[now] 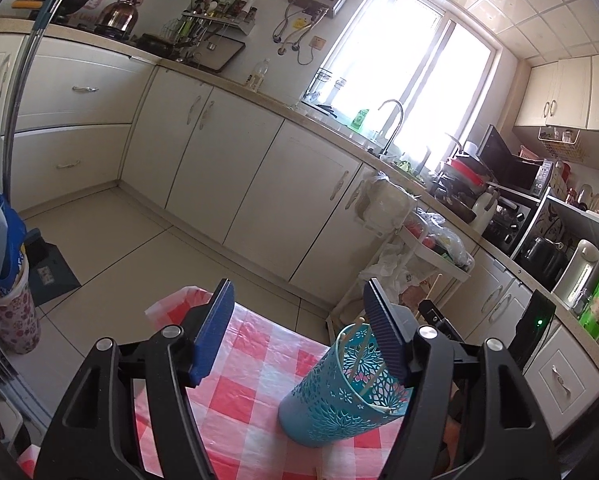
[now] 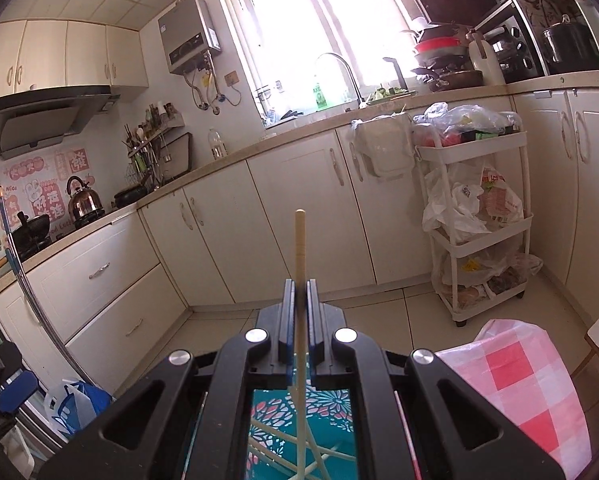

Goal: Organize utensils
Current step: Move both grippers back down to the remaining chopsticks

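One table under a red-and-white checked plastic cloth (image 1: pixel 259 364) bore the work. On it stood a teal cylindrical holder with lace-like cut-outs (image 1: pixel 339 400), upright and open-topped, with several pale wooden chopsticks (image 1: pixel 357 372) leaning inside. The left gripper (image 1: pixel 299 332) hung just above it, jaws wide and empty, its right pad over the rim. The right gripper (image 2: pixel 300 300), directly above the holder, pinched one pale wooden chopstick (image 2: pixel 300 248) upright, the lower end already inside. Best practice, I judged: keep it vertical, lower it clear of the crossed sticks, then release.
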